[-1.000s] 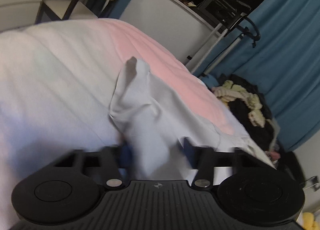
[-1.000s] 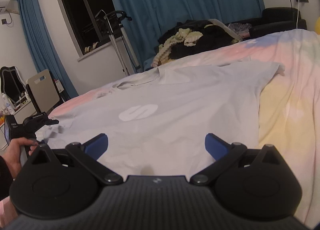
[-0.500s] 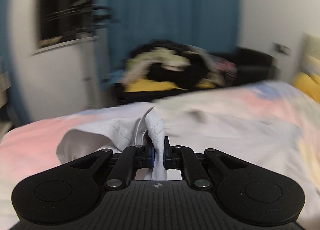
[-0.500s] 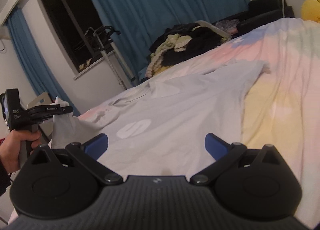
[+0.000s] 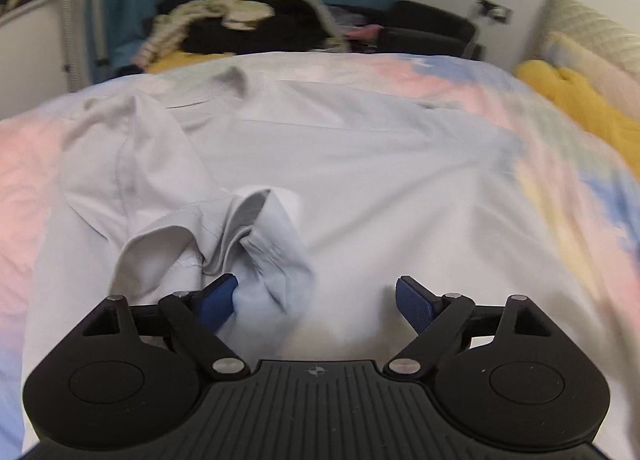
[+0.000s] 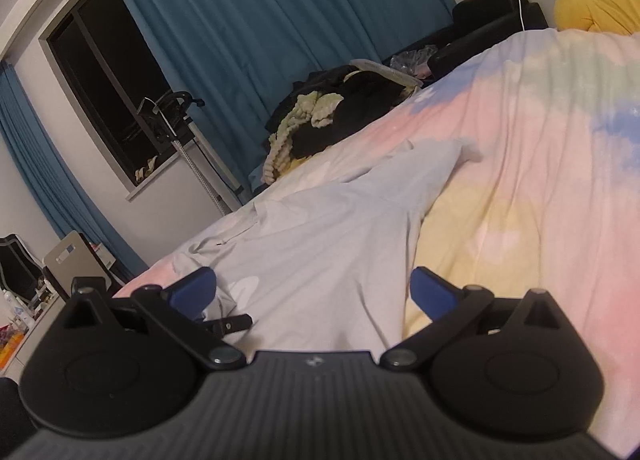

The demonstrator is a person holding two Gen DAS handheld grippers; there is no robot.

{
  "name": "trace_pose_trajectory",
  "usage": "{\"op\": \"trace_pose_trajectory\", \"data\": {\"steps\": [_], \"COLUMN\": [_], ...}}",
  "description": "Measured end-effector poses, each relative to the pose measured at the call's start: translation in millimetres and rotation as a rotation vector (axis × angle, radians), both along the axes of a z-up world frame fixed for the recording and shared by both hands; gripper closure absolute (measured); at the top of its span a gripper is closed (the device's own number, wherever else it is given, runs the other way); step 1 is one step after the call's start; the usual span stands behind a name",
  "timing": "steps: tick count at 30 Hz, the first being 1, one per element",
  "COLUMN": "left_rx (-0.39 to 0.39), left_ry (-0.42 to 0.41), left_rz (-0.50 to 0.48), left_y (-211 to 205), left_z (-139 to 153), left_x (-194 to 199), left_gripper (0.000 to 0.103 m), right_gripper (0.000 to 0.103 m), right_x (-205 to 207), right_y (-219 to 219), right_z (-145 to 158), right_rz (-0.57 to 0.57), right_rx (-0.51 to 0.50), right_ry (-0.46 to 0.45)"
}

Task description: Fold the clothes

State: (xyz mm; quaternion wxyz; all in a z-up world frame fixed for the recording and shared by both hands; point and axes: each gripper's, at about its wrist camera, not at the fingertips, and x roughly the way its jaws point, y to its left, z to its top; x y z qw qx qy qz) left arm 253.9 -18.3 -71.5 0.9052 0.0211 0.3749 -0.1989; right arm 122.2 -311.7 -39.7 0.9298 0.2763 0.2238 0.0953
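Observation:
A pale grey T-shirt (image 5: 360, 163) lies spread on the pastel bed cover (image 5: 560, 187). Its left sleeve (image 5: 256, 227) is folded inward and lies crumpled on the shirt's body. My left gripper (image 5: 316, 288) hovers just above it, jaws opening wide. The sleeve's cuff rests against the left blue pad (image 5: 218, 294), and the right pad is clear of cloth. In the right wrist view the same shirt (image 6: 320, 227) stretches away, its far sleeve (image 6: 432, 155) flat. My right gripper (image 6: 312, 276) is open above the shirt's near part and holds nothing.
A heap of dark and cream clothes (image 6: 320, 119) sits past the bed's far edge, before blue curtains (image 6: 260, 19). A yellow cushion (image 5: 580, 99) lies at the head end. A garment steamer stand (image 6: 188, 155) and a chair (image 6: 76, 260) stand by the window.
My left gripper, shut on the sleeve, swung round and carried it across onto the shirt's body, then opened and let it drop. The right gripper shifted slightly and rolled.

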Motion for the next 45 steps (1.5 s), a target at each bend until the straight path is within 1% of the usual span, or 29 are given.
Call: {"op": "trace_pose_trajectory", "data": {"steps": [2,4,5,8,11,13,15,16,18,20,21,22,23,24,25,26,27,28,29,30,32,34,35,37,39,41,43,44,45], "left_rx": [-0.051,-0.129,-0.172,-0.307,-0.409,-0.444,-0.441,-0.442,-0.476,-0.504,-0.507,-0.501,-0.498,-0.492,-0.471,-0.441,-0.416,-0.414,-0.422,-0.413,-0.389,-0.313,-0.283,-0.227,-0.161,-0.108,-0.069,-0.074,-0.091], "left_ry": [-0.008,-0.012,-0.006,0.086,0.066,0.062,0.061,0.072,0.109,0.135,0.146,0.156,0.163,0.170,0.180,0.193,0.195,0.179,0.152,0.127,0.079,0.044,0.037,0.030,0.040,0.057,0.065,0.071,0.078], "left_rz": [-0.020,-0.020,-0.002,0.087,0.169,0.236,0.331,0.380,0.454,0.484,0.491,0.494,0.480,0.466,0.453,0.444,0.439,0.423,0.398,0.378,0.338,0.296,0.279,0.248,0.227,0.213,0.212,0.206,0.197], "left_y": [9.3,23.4,33.1,62.8,88.1,102.0,111.3,115.0,121.1,121.2,119.5,115.5,110.0,104.3,97.5,90.3,82.7,75.9,67.7,57.0,34.9,7.2,-4.9,-24.5,-39.0,-41.5,-39.1,-35.1,-28.6], "left_z": [12.0,24.9,27.9,25.8,23.8,23.8,19.0,15.9,8.2,5.3,4.7,4.9,6.3,7.9,10.5,13.3,17.5,24.6,34.5,44.4,63.4,72.6,71.9,61.0,39.6,12.4,-5.4,-9.4,-8.7], "left_x": [-8.5,-12.0,-12.4,-3.6,-4.1,-3.7,-0.6,2.3,9.1,13.9,16.3,19.0,22.5,26.0,30.2,36.0,41.9,48.2,55.0,63.3,80.2,99.5,109.4,126.0,136.9,135.9,135.0,133.4,129.8], "left_gripper": [0.015,0.015,0.015,0.015,0.015,0.015,0.015,0.016,0.016,0.018,0.024,0.029,0.043,0.063,0.079,0.099,0.100,0.100,0.099,0.099,0.099,0.099,0.099,0.099,0.099,0.099,0.097,0.094,0.085], "right_gripper": [0.000,0.000,0.000,0.000,0.000,0.000,0.000,0.000,0.000,0.000,0.000,0.000,0.000,0.000,0.000,0.000,0.000,0.000,0.000,0.000,0.000,0.000,0.000,0.000,0.000,0.000,0.000,0.000,0.000], "right_x": [-1.8,-2.7,-2.7,0.5,3.7,5.3,7.7,9.9,15.1,17.9,18.8,19.1,19.0,18.3,17.5,16.9,16.3,15.7,16.7,18.3,22.0,25.5,26.4,27.8,28.7,30.2,31.7,32.5,33.7], "right_y": [1.7,3.8,4.3,5.7,9.9,15.7,22.3,26.6,35.7,44.4,47.6,49.7,50.5,50.1,49.3,48.9,48.7,48.5,49.0,49.8,51.0,53.1,54.8,58.5,59.6,60.3,60.9,61.3,62.4], "right_z": [1.4,2.5,2.3,-0.8,-4.8,-7.5,-13.0,-16.4,-23.4,-28.5,-30.2,-31.1,-31.1,-30.5,-29.8,-29.5,-29.4,-29.3,-31.6,-34.8,-41.3,-46.3,-47.4,-48.5,-51.1,-54.1,-57.1,-58.6,-60.0], "right_rz": [0.014,0.021,0.020,0.013,0.020,0.031,0.045,0.054,0.073,0.098,0.104,0.109,0.116,0.118,0.118,0.115,0.110,0.106,0.096,0.083,0.078,0.092,0.096,0.100,0.105,0.113,0.121,0.124,0.131], "right_rx": [-0.003,-0.005,-0.008,-0.021,-0.035,-0.065,-0.101,-0.119,-0.159,-0.206,-0.226,-0.239,-0.240,-0.230,-0.219,-0.218,-0.220,-0.223,-0.240,-0.261,-0.264,-0.247,-0.251,-0.272,-0.280,-0.282,-0.284,-0.285,-0.289], "right_ry": [-0.001,-0.001,0.000,0.013,0.028,0.036,0.030,0.033,0.047,0.059,0.066,0.076,0.085,0.086,0.085,0.080,0.073,0.067,0.069,0.074,0.085,0.081,0.072,0.056,0.060,0.058,0.055,0.053,0.051]}}
